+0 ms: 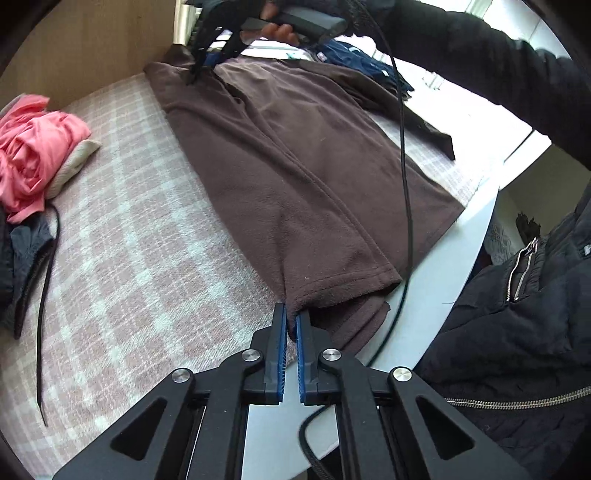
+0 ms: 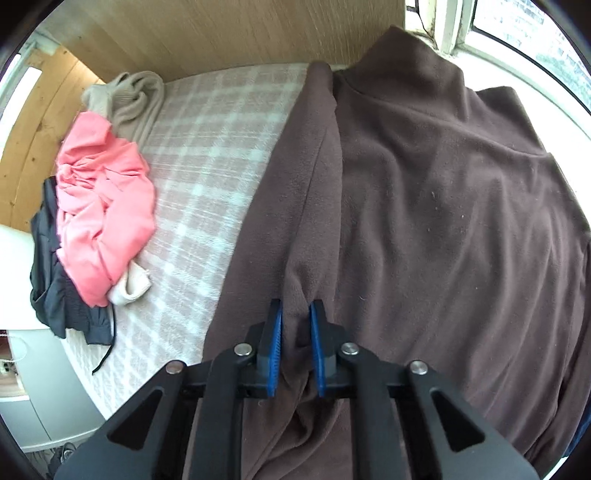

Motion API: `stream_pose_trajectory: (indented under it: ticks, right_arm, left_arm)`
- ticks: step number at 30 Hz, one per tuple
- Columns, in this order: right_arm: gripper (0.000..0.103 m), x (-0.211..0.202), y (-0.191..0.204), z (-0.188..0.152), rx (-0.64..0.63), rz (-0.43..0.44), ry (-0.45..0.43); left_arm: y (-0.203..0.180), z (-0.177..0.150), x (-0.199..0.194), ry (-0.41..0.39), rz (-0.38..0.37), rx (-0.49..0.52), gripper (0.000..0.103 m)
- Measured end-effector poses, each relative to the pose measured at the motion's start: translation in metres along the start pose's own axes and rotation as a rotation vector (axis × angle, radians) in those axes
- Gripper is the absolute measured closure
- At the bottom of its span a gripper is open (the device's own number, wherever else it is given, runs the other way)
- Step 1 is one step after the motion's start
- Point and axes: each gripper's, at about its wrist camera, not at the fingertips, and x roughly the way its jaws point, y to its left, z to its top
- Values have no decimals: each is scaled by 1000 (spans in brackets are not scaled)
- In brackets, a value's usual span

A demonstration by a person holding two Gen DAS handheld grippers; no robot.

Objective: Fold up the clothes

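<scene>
Fleece garment (image 2: 424, 221) lies spread on the bed (image 2: 207, 155). Clothes pile (image 2: 107, 214) sits at its 9 o'clock, well apart, against the headboard wall (image 2: 221, 33).

The left gripper (image 1: 291, 317) pinches the brown fleece garment (image 1: 295, 166) hem between nearly closed jaws. The right gripper (image 2: 295, 314), held by a hand (image 1: 280, 31) at arm's reach, clamps a fold of it.

brown fleece garment (image 2: 424, 221) | pink-white plaid bedcover (image 1: 122, 236) | pink top (image 2: 103, 221) | beige knit (image 2: 129, 96)
</scene>
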Motion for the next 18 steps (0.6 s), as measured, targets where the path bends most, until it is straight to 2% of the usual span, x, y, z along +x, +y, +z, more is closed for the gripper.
stream_pose_trajectory:
  ticks: [3,7,11,14,16,18]
  right_arm:
    - [90,0,-2,2,13,-20,1]
    - [90,11,-11,1,65,6,-2]
    - [89,17,4,-2,-6,-24,5]
    - [89,11,17,-8,-25,-26,-4]
    - [87,7,26,-12,-39,-27,-10]
    - [80,3,35,-16,-52,-28,-16]
  left_arm:
    - [-5,-7,4,-30,-9,-66,101]
    - [-2,-25,10,-37,-9,-136,101]
    - [-4,-30,17,-30,-40,-175,102]
    - [-17,-25,18,-31,-52,-145,102]
    - [-22,-24,21,17,-56,-110,101]
    - [-21,-30,22,74,-38,-96,100]
